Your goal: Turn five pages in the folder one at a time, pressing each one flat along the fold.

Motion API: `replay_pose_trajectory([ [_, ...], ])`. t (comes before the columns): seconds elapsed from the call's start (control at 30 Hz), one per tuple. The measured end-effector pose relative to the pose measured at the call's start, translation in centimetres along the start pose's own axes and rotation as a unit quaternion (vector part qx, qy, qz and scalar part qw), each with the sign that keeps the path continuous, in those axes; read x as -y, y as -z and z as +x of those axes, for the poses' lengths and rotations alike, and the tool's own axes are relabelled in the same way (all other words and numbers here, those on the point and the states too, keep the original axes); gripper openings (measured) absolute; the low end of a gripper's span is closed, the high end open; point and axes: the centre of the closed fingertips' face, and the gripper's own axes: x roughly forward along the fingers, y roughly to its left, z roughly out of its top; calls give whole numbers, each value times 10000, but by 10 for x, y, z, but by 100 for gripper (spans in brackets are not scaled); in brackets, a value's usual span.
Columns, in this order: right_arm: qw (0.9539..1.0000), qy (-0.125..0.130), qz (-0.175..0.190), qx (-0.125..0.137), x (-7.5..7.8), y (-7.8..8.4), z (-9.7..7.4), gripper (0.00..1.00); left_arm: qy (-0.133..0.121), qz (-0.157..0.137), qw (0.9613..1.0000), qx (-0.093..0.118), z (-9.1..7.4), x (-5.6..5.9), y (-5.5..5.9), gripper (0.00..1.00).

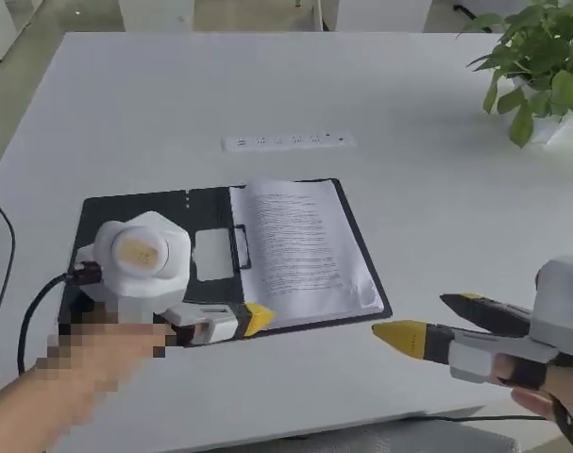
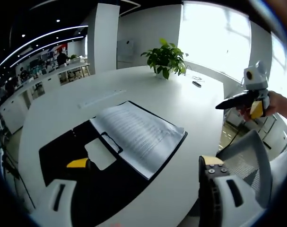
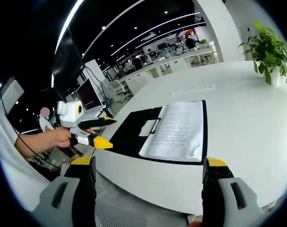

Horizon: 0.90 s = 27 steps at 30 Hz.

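Both open and empty, our left gripper (image 1: 241,321) over the black folder (image 1: 144,209) lying open on the white table (image 1: 428,179), our right gripper (image 1: 428,319) near its right side, we seem about to pinch one printed page (image 1: 300,250) by its edge.

Folder (image 1: 135,213) open on the table (image 1: 437,189) before me, pages (image 1: 300,245) on its right half, power strip (image 1: 288,142) behind it, plant (image 1: 541,66) at the far right, my left gripper (image 3: 108,133) over its near left corner, my right gripper (image 1: 425,316) apart to its right.
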Motion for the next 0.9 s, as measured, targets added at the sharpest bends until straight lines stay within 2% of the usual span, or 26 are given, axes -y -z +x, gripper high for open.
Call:
replay_pose_trajectory([
  [0.17,10000,31,75,35,2,1,1,93,127,197,9996,123,25,10,-5,94],
  [0.43,9997,68,169,160,4,2,0,92,241,479,9983,241,68,18,-4,93],
  [0.53,9995,88,225,195,7,3,1,92,275,576,9977,208,87,22,-2,92],
  [0.63,9993,78,277,218,7,6,2,92,280,602,9976,196,106,27,-5,91],
  [0.77,9991,99,330,243,8,9,1,92,243,558,9979,215,124,32,-8,90],
  [0.9,9985,128,419,329,12,9,1,92,213,618,9976,213,140,35,-7,89],
])
